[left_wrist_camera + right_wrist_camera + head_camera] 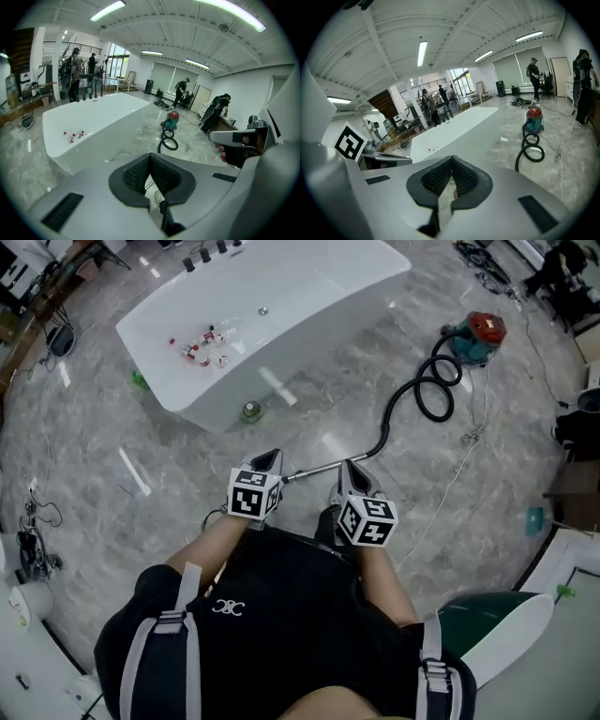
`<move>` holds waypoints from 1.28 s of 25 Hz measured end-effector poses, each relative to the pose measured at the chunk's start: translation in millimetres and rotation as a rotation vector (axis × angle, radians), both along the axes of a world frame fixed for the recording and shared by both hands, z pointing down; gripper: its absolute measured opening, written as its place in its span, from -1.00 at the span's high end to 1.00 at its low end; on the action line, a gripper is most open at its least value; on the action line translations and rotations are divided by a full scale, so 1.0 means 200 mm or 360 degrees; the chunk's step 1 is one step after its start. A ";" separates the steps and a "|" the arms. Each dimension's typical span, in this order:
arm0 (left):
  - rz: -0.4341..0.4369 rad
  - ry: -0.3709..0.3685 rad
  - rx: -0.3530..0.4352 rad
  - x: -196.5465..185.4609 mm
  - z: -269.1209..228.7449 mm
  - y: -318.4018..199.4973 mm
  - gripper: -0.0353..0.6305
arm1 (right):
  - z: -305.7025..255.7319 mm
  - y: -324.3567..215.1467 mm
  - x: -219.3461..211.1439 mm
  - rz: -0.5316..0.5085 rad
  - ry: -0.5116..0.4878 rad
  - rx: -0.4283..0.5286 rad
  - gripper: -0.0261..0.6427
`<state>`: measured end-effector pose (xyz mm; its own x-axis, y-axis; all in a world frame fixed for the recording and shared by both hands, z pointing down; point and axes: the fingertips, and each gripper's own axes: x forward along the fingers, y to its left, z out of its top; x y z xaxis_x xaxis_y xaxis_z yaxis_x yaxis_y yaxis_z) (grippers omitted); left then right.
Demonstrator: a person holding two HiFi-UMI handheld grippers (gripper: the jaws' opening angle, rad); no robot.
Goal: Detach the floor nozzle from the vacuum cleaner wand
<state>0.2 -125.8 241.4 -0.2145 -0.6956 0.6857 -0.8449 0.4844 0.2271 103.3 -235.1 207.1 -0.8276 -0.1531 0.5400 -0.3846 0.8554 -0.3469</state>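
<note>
The metal wand [323, 468] lies low over the marble floor in the head view, between my two grippers. Its black hose [427, 390] coils back to a red and teal vacuum cleaner [478, 337], which also shows in both gripper views. My left gripper [271, 457] is shut and empty, its tips beside the wand's near end. My right gripper [349, 466] is shut and empty too, just in front of the wand's middle. Neither touches the wand. I cannot make out the floor nozzle; the grippers and my body hide that end.
A long white bathtub [281, 296] stands ahead with small red and white items inside. A green bottle [251, 411] sits at its foot. Loose cables [473, 437] trail on the floor to the right. A white and green object [497, 634] lies at lower right. Several people stand far off.
</note>
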 end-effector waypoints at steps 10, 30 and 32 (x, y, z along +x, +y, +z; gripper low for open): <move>-0.0086 0.0061 -0.0301 0.09 0.70 -0.31 0.88 | 0.85 -0.42 0.12 -0.0684 0.0424 0.0249 0.91; -0.0481 0.0445 -0.0565 0.29 2.69 -0.08 0.88 | 3.13 -0.16 -0.02 -0.1965 0.1008 0.0603 0.91; -0.0452 0.0476 -0.0566 0.34 2.79 -0.08 0.88 | 3.31 -0.14 -0.03 -0.2090 0.0992 0.0633 0.91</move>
